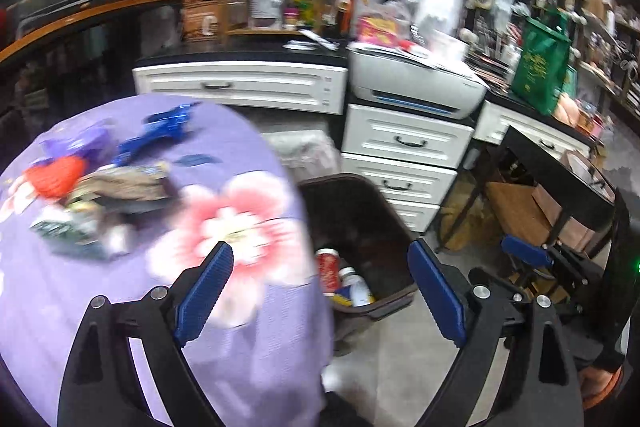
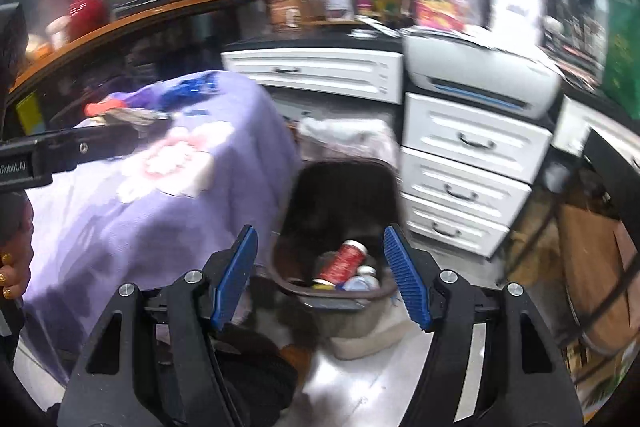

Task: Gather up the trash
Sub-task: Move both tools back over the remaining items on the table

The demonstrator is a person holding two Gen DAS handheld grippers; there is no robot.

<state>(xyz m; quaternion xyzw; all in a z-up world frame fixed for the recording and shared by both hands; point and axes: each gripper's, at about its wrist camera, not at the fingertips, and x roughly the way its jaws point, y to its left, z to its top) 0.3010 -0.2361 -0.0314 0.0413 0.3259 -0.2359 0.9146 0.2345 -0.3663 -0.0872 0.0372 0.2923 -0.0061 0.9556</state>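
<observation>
While both grippers hung over the floor beside the counter (image 1: 248, 339), neither held anything. The left gripper (image 1: 320, 271) had its blue fingers (image 1: 204, 291) spread wide, with nothing between them; the right gripper (image 2: 320, 259) stood released too, its fingers (image 2: 236, 275) apart and bare. Beneath them a dark trash bin (image 2: 288, 223) sat on the floor, just beside the purple flowered cloth draping the counter. Inside the bin lay a red can (image 2: 344, 259) and a white bottle (image 2: 362, 281), touching each other. More trash (image 1: 100, 195) remained heaped on the counter's far side: a red piece, blue wrappers, brownish packets, blurred. White drawers (image 1: 404, 147) stood behind the bin, a printer (image 1: 416, 83) on top.
</observation>
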